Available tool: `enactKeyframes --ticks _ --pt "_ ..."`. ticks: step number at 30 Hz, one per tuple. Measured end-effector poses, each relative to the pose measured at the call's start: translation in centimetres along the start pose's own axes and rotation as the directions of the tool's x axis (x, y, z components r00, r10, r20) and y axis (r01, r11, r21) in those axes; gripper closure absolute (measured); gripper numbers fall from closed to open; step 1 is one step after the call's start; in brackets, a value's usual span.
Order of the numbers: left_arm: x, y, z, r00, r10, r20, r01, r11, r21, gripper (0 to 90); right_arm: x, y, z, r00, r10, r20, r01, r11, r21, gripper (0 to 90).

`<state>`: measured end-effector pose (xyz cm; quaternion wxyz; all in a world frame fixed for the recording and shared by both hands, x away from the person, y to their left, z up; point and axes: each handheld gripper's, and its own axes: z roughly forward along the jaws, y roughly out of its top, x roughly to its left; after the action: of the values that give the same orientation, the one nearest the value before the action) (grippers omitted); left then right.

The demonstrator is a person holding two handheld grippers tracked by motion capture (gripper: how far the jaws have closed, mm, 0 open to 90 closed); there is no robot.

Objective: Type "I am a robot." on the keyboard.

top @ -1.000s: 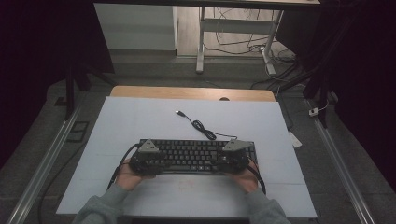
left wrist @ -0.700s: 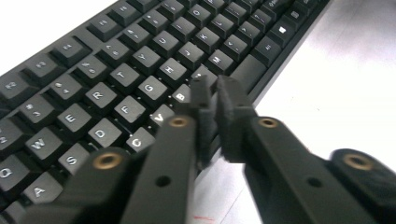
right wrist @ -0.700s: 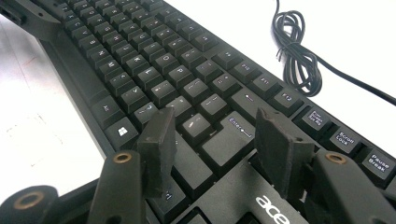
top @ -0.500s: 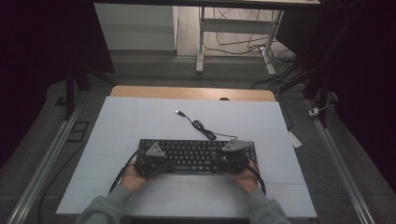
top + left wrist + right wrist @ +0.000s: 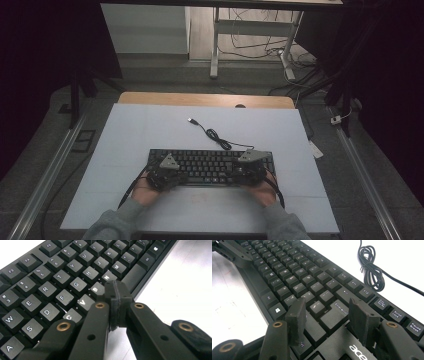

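Your black rectangular plastic keyboard (image 5: 212, 166) lies near the tabletop's (image 5: 150, 125) near edge, your left tongs (image 5: 117, 293) pressed together with nothing between them over the B and N keys, right tongs (image 5: 325, 312) spread above Enter; typing looks barely begun.

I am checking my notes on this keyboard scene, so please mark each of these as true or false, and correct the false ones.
1. The left claw is shut, with nothing between its pads. True.
2. The right claw is shut on the Enter key. False: its jaws stand open above the keys near Enter.
3. The black Acer keyboard lies on the white table. True.
4. The keyboard's USB plug is plugged into a socket. False: it lies loose on the table.
5. The cable has a coiled bundle beyond the keyboard. True.
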<state>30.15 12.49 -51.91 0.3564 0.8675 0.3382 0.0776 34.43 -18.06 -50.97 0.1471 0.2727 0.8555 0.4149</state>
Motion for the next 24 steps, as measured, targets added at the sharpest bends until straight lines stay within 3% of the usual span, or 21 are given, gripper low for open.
enactKeyframes --ticks 24 --pt "0.04 -0.03 -0.05 0.9999 -0.004 -0.011 0.004 0.9999 -0.012 88.8 0.01 0.0 -0.01 1.0 -0.001 0.0 0.001 1.0 0.001 48.4"
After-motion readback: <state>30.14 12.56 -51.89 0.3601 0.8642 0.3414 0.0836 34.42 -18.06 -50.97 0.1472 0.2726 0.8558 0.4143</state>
